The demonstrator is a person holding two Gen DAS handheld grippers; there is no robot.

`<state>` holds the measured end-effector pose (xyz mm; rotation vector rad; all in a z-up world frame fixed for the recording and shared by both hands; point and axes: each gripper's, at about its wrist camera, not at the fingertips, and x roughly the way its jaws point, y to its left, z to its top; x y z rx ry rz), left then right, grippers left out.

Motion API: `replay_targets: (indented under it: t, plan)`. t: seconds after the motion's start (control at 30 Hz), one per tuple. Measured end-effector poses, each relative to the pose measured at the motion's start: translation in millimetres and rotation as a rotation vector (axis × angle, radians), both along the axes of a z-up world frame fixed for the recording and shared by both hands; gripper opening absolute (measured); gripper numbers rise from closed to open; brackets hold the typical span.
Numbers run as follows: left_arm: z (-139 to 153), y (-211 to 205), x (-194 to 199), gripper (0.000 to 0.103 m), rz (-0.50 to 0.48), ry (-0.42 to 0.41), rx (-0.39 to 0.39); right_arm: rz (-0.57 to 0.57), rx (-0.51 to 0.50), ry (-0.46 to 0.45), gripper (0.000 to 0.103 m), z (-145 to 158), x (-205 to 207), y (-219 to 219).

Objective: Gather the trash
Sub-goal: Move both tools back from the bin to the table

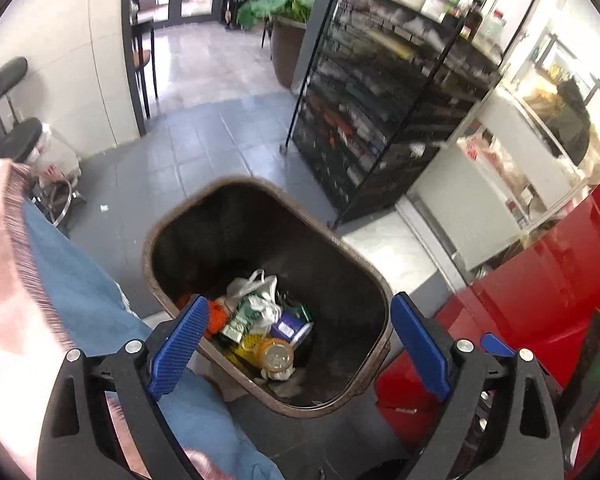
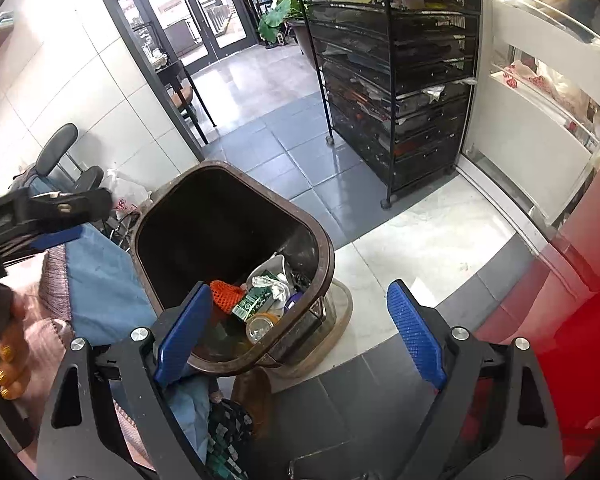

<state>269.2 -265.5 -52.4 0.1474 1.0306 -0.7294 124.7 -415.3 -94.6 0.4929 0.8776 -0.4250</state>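
Note:
A brown trash bin (image 1: 364, 264) stands on the floor, holding an orange net, a green carton (image 1: 242, 316), a white plastic bag, a purple box and a clear cup (image 1: 278, 356). My left gripper (image 1: 300, 304) hangs open above the bin's near side, with nothing between its blue pads. My right gripper (image 2: 300, 286) is also open and empty, over the near rim of the bin (image 2: 324, 248). The green carton (image 2: 254, 300) and orange net (image 2: 226, 294) show beside its left finger. One blue left finger (image 2: 60, 238) shows at the left edge of the right wrist view.
A black wire rack (image 2: 396, 80) stands beyond the bin, with a white display case (image 2: 540, 100) to its right. A red cabinet (image 1: 540, 300) is close on the right. The person's jeans (image 1: 80, 280), a pink sleeve and a hand (image 2: 8, 360) fill the left. A stool (image 1: 20, 140) stands by the wall.

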Motion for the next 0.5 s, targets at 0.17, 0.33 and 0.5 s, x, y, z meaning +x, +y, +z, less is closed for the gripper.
replay_targets:
  t: [0.17, 0.33, 0.5]
  plan:
    - [35.6, 31.8, -24.8, 0.095, 0.011, -0.121, -0.029, 0.041, -0.008, -0.035, 0.089, 18.5, 3.2, 10.8]
    - [56.4, 78.0, -43.2, 0.097, 0.051, -0.172, -0.069, 0.154, -0.014, -0.055, 0.089, 39.3, 22.8, 43.9]
    - [61.5, 128.4, -52.9, 0.097, 0.129, -0.216, -0.038, 0.308, -0.016, -0.073, 0.089, 58.2, 45.1, 87.8]
